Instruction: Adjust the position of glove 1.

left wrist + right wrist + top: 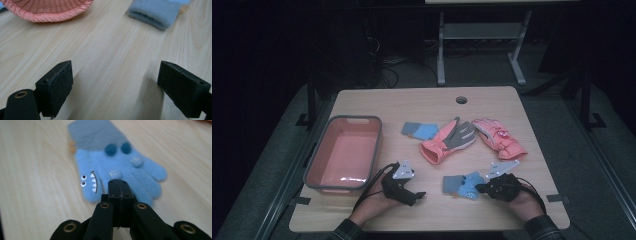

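Observation:
A light-blue knit glove (462, 184) (117, 167) with a shark face lies at the table's front centre. My right gripper (481, 188) (118, 183) is shut, jaws pressed together with nothing seen between them. Its tips are over the glove's finger ends, and contact cannot be told. My left gripper (413, 193) (115, 68) rests to the left of that glove, open wide over bare wood. A second blue glove (419, 131), a pink glove with a grey palm (446, 141) and a pink ski glove (499, 137) lie mid-table. A pink cuff (47, 10) and a blue cuff (155, 13) lie ahead of the left jaws.
A pink rectangular basin (324, 150) with a grey rim stands on the left side of the wooden table (412, 105). A cable hole (461, 99) sits near the far edge. Desk legs and cables stand on the dark floor beyond.

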